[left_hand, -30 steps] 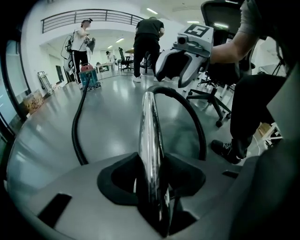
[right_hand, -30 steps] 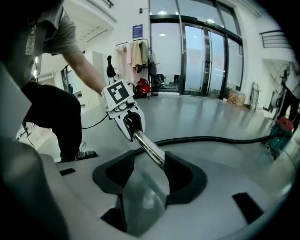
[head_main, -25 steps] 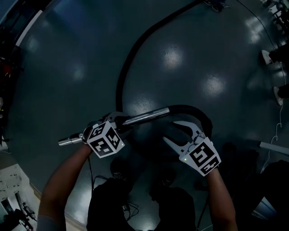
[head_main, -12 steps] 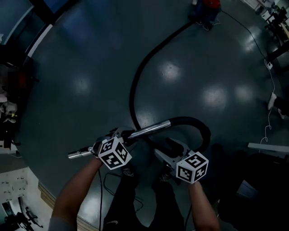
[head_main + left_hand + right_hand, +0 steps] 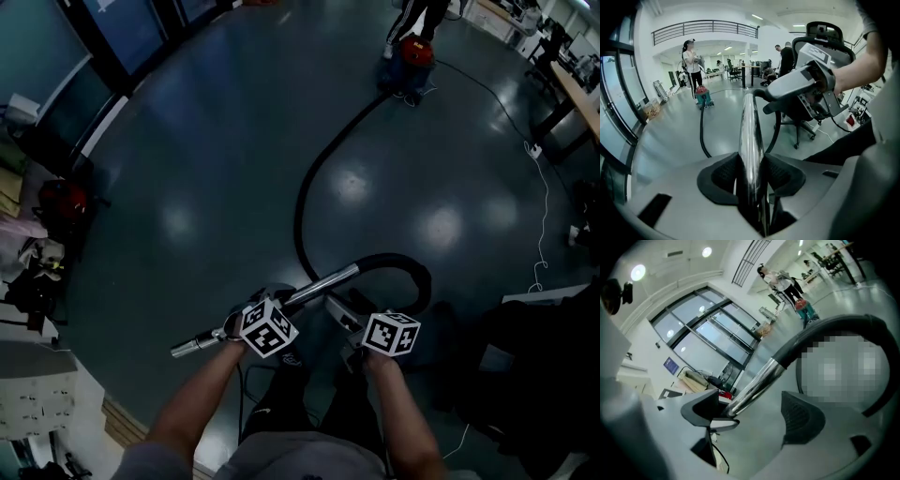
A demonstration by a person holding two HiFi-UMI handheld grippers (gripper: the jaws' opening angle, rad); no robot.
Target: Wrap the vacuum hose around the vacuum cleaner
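One hose (image 5: 299,211), one vacuum (image 5: 417,53) (two grippers (image 5: 281,302) (image 5: 343,311))

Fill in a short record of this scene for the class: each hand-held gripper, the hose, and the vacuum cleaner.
left hand-held gripper: shut on the metal tube
right hand-held gripper: jaws have just been opening and stand wide; nothing between them, and the tube passes beside one jaw
hose: black, trails in a curve to the vacuum cleaner, not yet wrapped
vacuum cleaner: red, far off, with a person standing beside it
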